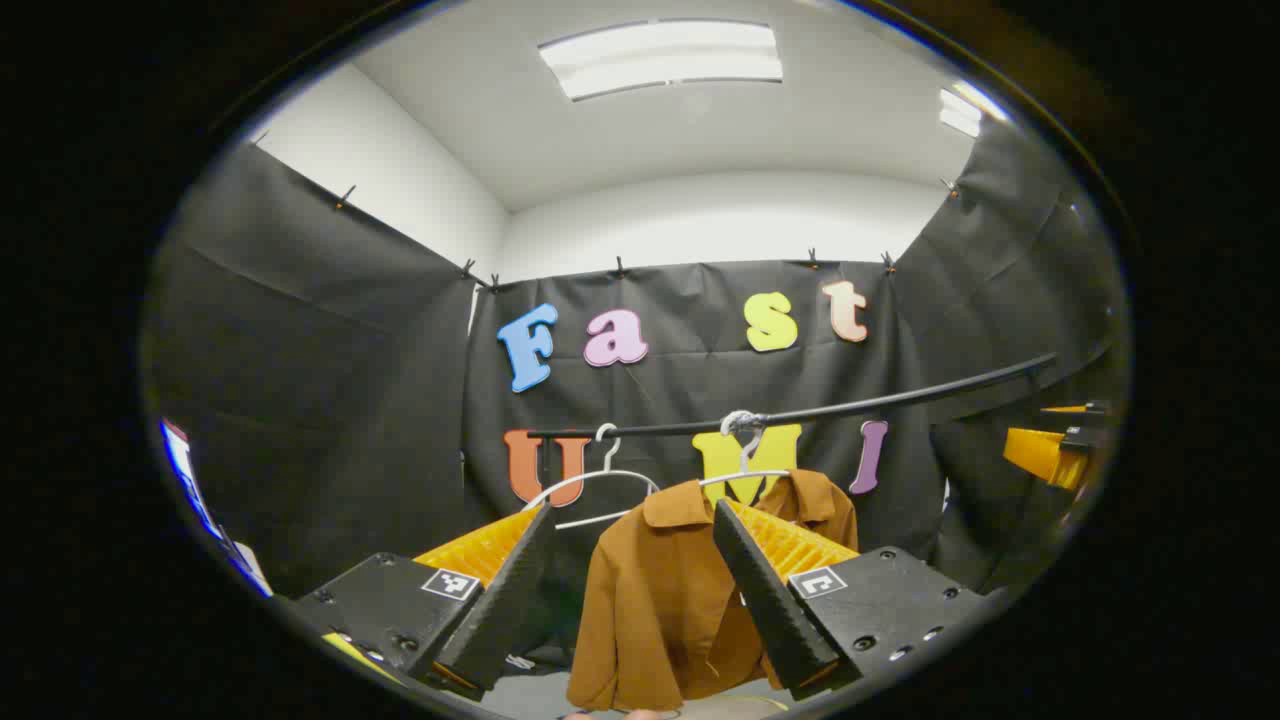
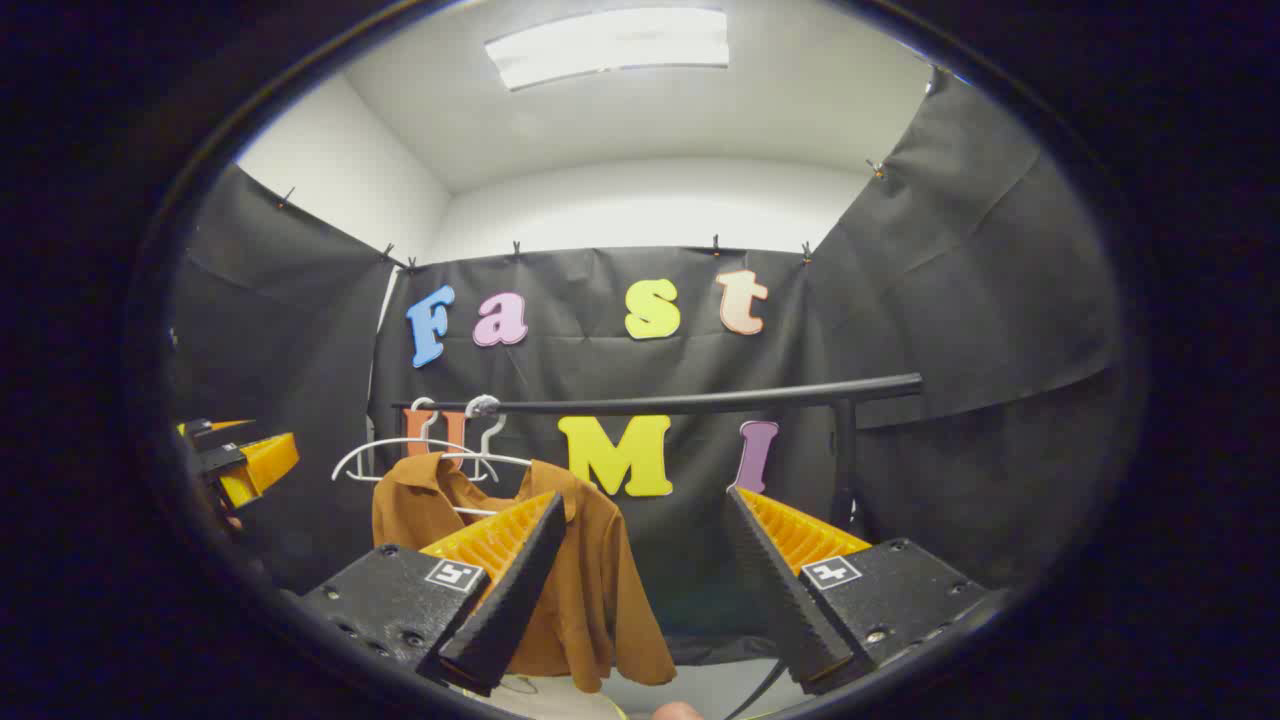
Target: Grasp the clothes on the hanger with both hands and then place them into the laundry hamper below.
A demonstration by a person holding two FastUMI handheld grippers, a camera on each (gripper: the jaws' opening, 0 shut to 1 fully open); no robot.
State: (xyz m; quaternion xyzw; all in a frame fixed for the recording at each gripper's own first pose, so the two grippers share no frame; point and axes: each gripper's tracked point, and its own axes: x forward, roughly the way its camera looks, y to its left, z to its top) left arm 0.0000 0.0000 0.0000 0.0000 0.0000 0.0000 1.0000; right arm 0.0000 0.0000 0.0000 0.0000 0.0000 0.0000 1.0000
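Hanging from the rail (image 1: 800, 412), the brown shirt (image 1: 660, 600) faces both wide-open, empty tongs (image 1: 630, 580) (image 2: 640, 570).

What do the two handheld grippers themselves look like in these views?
In each view, the left gripper and right gripper look alike: two black blocky carriages with screw heads, each bearing a small square black-and-white marker, from which ribbed wedge-shaped jaws taper forward. No cables or sleeves are clearly visible.
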